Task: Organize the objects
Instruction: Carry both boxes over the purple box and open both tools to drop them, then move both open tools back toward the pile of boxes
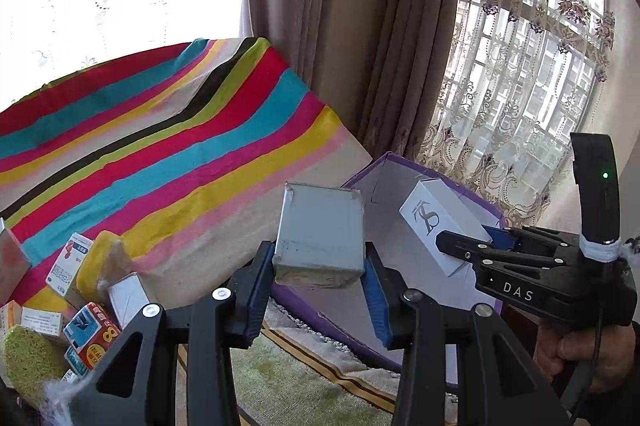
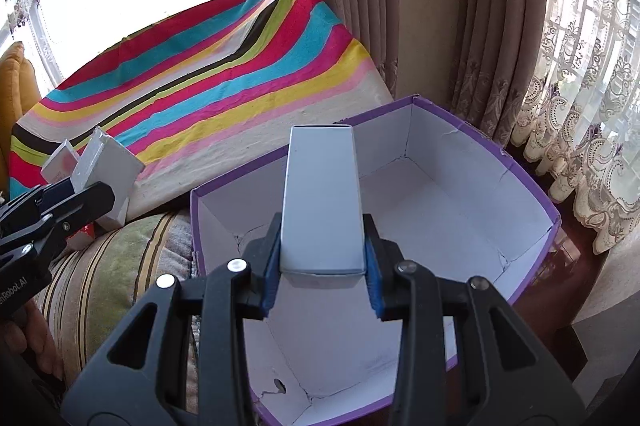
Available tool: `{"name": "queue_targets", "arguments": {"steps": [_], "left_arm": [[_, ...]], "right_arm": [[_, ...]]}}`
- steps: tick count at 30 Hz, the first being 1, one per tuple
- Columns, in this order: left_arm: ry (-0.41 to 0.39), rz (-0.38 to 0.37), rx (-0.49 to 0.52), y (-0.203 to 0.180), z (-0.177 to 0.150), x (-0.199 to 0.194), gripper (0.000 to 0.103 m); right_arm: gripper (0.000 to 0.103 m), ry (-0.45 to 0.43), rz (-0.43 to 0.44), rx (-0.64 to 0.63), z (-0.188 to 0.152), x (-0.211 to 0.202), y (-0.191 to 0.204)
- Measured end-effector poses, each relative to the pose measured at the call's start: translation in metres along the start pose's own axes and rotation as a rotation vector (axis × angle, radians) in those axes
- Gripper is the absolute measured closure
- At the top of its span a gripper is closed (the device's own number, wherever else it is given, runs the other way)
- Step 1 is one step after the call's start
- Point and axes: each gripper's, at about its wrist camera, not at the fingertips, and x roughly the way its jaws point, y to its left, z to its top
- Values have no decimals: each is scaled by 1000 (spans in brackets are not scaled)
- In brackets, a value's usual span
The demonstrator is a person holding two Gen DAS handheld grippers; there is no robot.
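Note:
My left gripper [image 1: 319, 282] is shut on a grey squarish box [image 1: 320, 232], held just left of a purple cardboard box [image 1: 404, 356] with a white inside. My right gripper [image 2: 322, 284] is shut on a tall white carton [image 2: 322, 202], held over the open purple box [image 2: 532, 194], which has nothing lying in it. In the left wrist view the right gripper [image 1: 476, 244] shows at the right with the white carton [image 1: 436, 218], which bears a logo. In the right wrist view the left gripper [image 2: 86, 196] appears at the left edge with its grey box [image 2: 108, 174].
A striped multicoloured cloth [image 1: 160, 154] covers the surface behind. Several small medicine cartons [image 1: 90, 330], a yellow sponge [image 1: 102, 266] and a green sponge [image 1: 30, 358] lie in a heap at the lower left. A striped green cushion [image 2: 120, 258] lies left of the purple box. Curtains [image 1: 420, 26] hang behind.

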Motion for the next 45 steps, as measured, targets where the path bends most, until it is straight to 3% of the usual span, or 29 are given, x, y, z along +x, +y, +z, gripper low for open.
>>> {"name": "queue_targets", "arguments": {"steps": [3,6,11,13,15,17,22,25,31,33,37,45], "left_arm": [[17,-32,26,-11,3,9,58],[33,-36,39,-17,4,15,50],[-6,6,2,-9,3,4,21],[-15,32,-7,-3,3,-1,20],[-22,59,-10,0,1,-6,20],[-32,104,-11,4,-2,-12,19],[-54,283,-29,11,-8,-29,19],[-84,343,-47,20,-12,-40,19],[-129,489,43,22,-24,-63,17],[-136,476,32,27,-30,-71,17],[-158,376,-37,44,-45,-92,17],[-168,410,-196,85,-69,-124,17]], "right_arm": [[63,-6,-10,11,-3,-2,-8],[61,-26,-32,7,-3,-6,-10],[40,-63,-49,-2,-1,-13,-10],[34,-69,-61,-6,-1,-15,-8],[33,-73,-51,-11,0,-17,-5],[33,-81,-42,-27,1,-18,0],[19,-130,-65,-70,3,-28,16],[16,-138,-95,-95,6,-31,26],[6,-195,-154,-147,7,-36,45],[5,-196,-131,-147,8,-37,49],[3,-228,-89,-167,5,-41,60],[1,-198,-56,-236,-5,-38,92]]}}
